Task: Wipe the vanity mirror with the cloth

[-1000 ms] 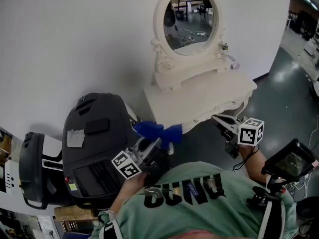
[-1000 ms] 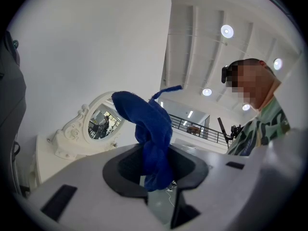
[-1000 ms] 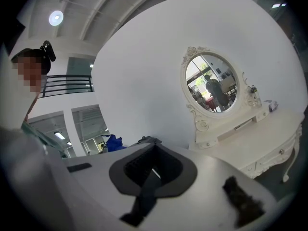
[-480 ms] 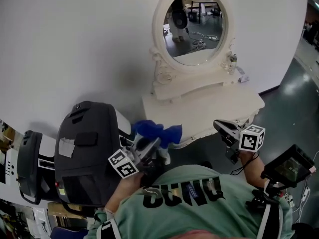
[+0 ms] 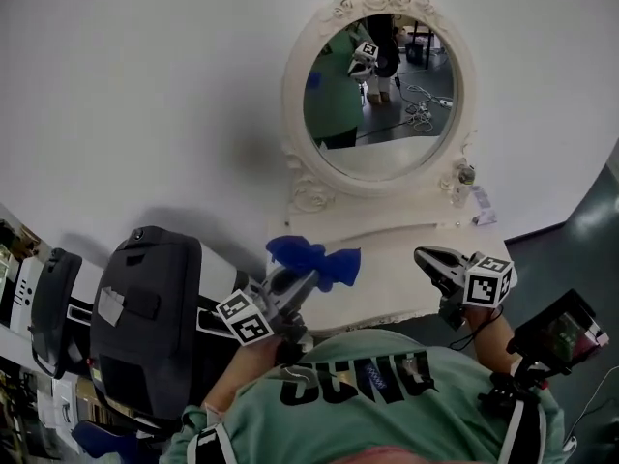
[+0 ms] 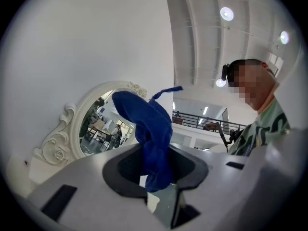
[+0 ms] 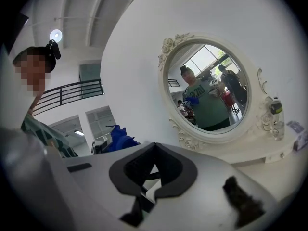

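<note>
The oval vanity mirror (image 5: 382,95) in its white carved frame stands on the white vanity table (image 5: 406,288); it reflects a person in a green shirt. My left gripper (image 5: 298,286) is shut on a blue cloth (image 5: 314,259), which it holds above the table's front left edge, below the mirror. In the left gripper view the cloth (image 6: 149,129) rises out of the jaws, with the mirror (image 6: 98,129) behind it to the left. My right gripper (image 5: 430,259) hovers at the table's front right with its jaws together and nothing in them. The right gripper view faces the mirror (image 7: 209,88).
A black wheeled case (image 5: 145,327) stands left of the vanity against the white wall. A small bottle (image 5: 466,175) and a little tag (image 5: 481,206) sit on the vanity's right shelf. A dark screen device (image 5: 561,332) hangs at my right side.
The view has tilted up and closed in, so the mirror looks larger and now reflects the person. The cloth sits over the vanity's front edge. Both grippers keep their grip state.
</note>
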